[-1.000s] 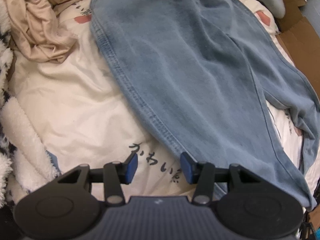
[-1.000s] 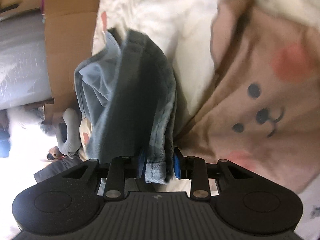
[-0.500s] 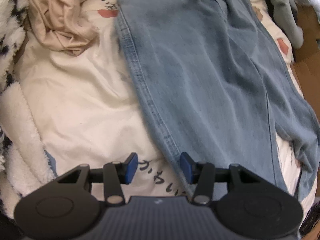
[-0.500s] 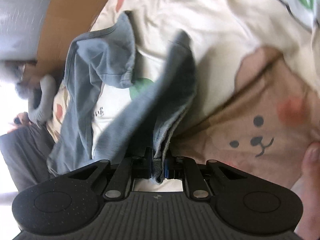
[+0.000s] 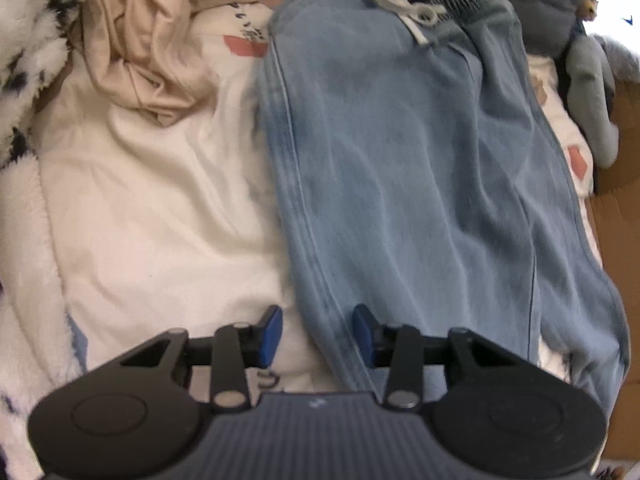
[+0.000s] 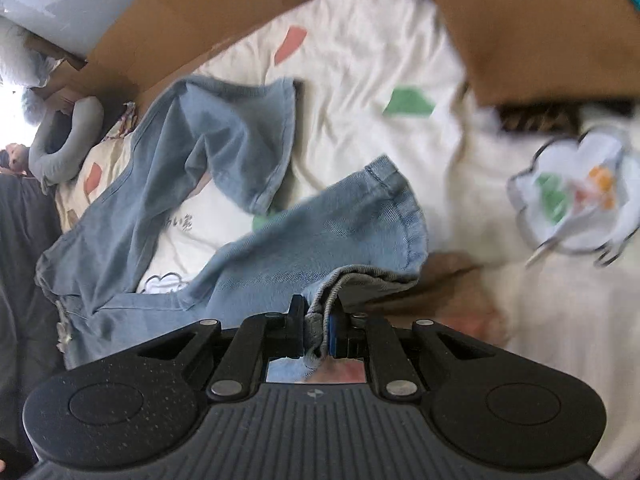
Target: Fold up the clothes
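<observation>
Light blue jeans lie spread on a cream printed sheet, waistband with a white drawstring at the far end. My left gripper is open just above the jeans' left outer seam, one blue pad on each side of it. In the right wrist view the jeans trail across the bed with both leg ends in sight. My right gripper is shut on the hem of the nearer leg, lifting it off the sheet. The other leg end lies loosely folded further back.
A crumpled beige garment lies at the far left, beside a white and black fluffy blanket. Brown cardboard borders the bed. A grey plush toy sits at the far right. A white cloud-shaped cushion lies right.
My left gripper has slid toward the jeans' left seam, still open. My right gripper has swung round with the leg hem held, so the leg now lies lower and more spread.
</observation>
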Demonstrator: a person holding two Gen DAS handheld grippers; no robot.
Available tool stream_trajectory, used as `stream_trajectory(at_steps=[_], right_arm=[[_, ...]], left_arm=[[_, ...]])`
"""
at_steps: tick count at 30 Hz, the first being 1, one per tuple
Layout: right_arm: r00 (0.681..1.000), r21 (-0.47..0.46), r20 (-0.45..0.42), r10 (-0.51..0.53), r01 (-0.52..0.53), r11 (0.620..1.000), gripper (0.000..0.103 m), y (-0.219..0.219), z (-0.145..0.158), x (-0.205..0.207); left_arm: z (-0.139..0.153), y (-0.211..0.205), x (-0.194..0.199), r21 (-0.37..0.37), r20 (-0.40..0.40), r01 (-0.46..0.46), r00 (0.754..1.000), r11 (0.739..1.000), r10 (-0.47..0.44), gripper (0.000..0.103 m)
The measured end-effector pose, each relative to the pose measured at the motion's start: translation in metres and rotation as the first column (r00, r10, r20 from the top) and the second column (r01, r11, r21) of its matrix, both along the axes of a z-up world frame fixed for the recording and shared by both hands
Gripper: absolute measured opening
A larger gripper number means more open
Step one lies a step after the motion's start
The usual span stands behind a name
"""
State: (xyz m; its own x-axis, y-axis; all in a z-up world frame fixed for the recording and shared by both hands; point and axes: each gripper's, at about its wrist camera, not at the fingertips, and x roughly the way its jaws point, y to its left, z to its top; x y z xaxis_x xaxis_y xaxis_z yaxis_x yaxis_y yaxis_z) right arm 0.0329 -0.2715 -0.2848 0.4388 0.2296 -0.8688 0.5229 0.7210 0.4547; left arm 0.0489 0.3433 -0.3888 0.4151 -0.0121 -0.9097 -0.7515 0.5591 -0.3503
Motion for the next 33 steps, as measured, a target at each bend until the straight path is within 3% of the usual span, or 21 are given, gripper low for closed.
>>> stream_trajectory(at_steps=[6, 12, 13, 14, 17, 21, 29, 33], right_arm=[[0.994, -0.089, -0.02, 0.105, -0.106, 0.99, 0.009, -0.014, 0.042, 0.005], [0.956, -0.133, -0.095, 0.279, -0.29, 0.948, 0.009, -0.011, 0.06, 0.026], [0.951, -0.126, -0.105, 0.29, -0.302, 0.945, 0.009, -0.013, 0.061, 0.029], [0.948, -0.121, -0.114, 0.296, -0.309, 0.943, 0.009, -0.016, 0.062, 0.032], [0.933, -0.127, -0.15, 0.327, -0.347, 0.929, 0.009, -0.023, 0.062, 0.038], [0.912, -0.145, -0.191, 0.363, -0.392, 0.909, 0.009, -0.03, 0.062, 0.045], [0.845, -0.187, -0.299, 0.444, -0.508, 0.841, 0.009, -0.047, 0.057, 0.06], [0.833, -0.17, -0.323, 0.45, -0.518, 0.838, 0.009, -0.061, 0.047, 0.06]], left_arm=[[0.001, 0.014, 0.009, -0.032, 0.039, -0.039, 0.998, 0.999, 0.04, 0.04], [0.001, 0.012, 0.015, -0.067, 0.074, -0.079, 0.994, 0.995, 0.084, 0.038], [0.0, 0.014, 0.012, -0.071, 0.085, -0.091, 0.992, 0.993, 0.097, 0.03], [0.003, 0.016, 0.009, -0.069, 0.1, -0.102, 0.989, 0.992, 0.109, 0.015], [0.008, 0.02, 0.009, -0.078, 0.138, -0.118, 0.982, 0.99, 0.128, 0.005], [0.016, 0.012, 0.019, -0.013, 0.134, -0.06, 0.989, 0.998, 0.061, 0.003], [0.031, -0.01, -0.019, -0.013, 0.115, -0.003, 0.993, 1.0, 0.005, 0.003], [0.034, -0.024, -0.025, -0.011, 0.109, 0.036, 0.993, 0.999, -0.035, 0.003]])
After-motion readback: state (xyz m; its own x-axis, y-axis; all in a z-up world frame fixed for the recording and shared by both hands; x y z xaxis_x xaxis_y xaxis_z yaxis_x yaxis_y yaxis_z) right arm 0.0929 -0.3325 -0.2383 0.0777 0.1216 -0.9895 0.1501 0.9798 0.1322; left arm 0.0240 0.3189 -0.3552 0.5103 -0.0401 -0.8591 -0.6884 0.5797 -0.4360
